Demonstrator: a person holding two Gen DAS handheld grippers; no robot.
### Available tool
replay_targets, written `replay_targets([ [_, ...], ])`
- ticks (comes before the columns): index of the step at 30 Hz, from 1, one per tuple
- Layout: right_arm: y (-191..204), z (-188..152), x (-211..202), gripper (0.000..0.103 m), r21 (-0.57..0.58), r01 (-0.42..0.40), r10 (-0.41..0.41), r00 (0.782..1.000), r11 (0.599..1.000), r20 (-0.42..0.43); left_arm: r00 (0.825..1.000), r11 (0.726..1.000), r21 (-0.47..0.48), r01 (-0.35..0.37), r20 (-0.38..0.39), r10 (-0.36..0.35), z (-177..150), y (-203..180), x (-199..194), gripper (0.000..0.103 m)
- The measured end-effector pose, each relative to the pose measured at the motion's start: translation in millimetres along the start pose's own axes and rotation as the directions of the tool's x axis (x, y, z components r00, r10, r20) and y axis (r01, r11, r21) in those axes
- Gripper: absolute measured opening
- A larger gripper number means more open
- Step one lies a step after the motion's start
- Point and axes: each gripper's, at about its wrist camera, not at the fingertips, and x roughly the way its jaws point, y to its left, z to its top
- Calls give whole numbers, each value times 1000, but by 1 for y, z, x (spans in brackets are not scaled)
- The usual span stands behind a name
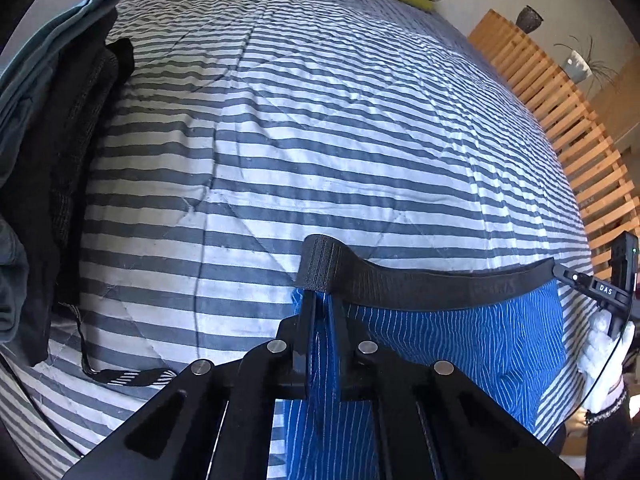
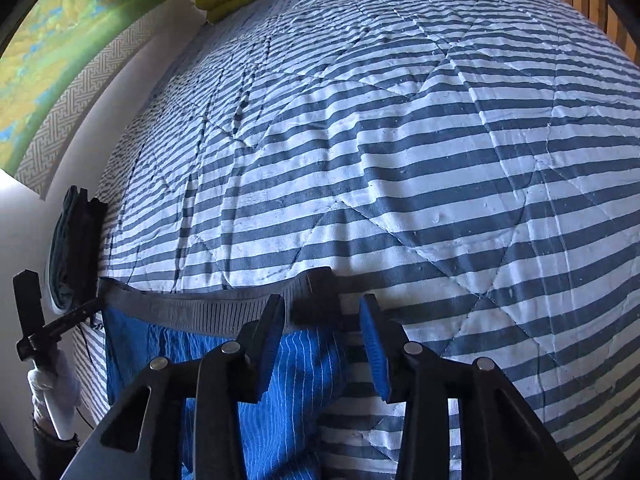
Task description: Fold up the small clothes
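- Blue striped underwear (image 1: 460, 344) spread on the striped bed quilt (image 1: 320, 140), waistband at 12 o'clock.
- Left tool (image 1: 322, 320) pinching one waistband corner; right tool (image 2: 324, 344) spread wide, gripping nothing.
- Could easily drag lopsided or bunch up, only one corner being held.
- Stack of dark folded clothes (image 1: 60, 160) at 9 o'clock, nothing really blocking.

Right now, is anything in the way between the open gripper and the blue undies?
Nothing visible. The right hand-held gripper is open right at the blue underwear's waistband, with only striped quilt around it. The left hand-held gripper is shut on the other end.
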Motion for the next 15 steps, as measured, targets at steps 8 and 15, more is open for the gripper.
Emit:
replay_targets([
  [8,11,3,24,36,-33,-25,24,999,999,-29,1000,1000,-31,1,-21,-1,5,4,14,62],
  [15,20,3,23,8,-42,-30,30,999,999,-15,1000,1000,-8,-28,-15,27,6,-10,21,5],
])
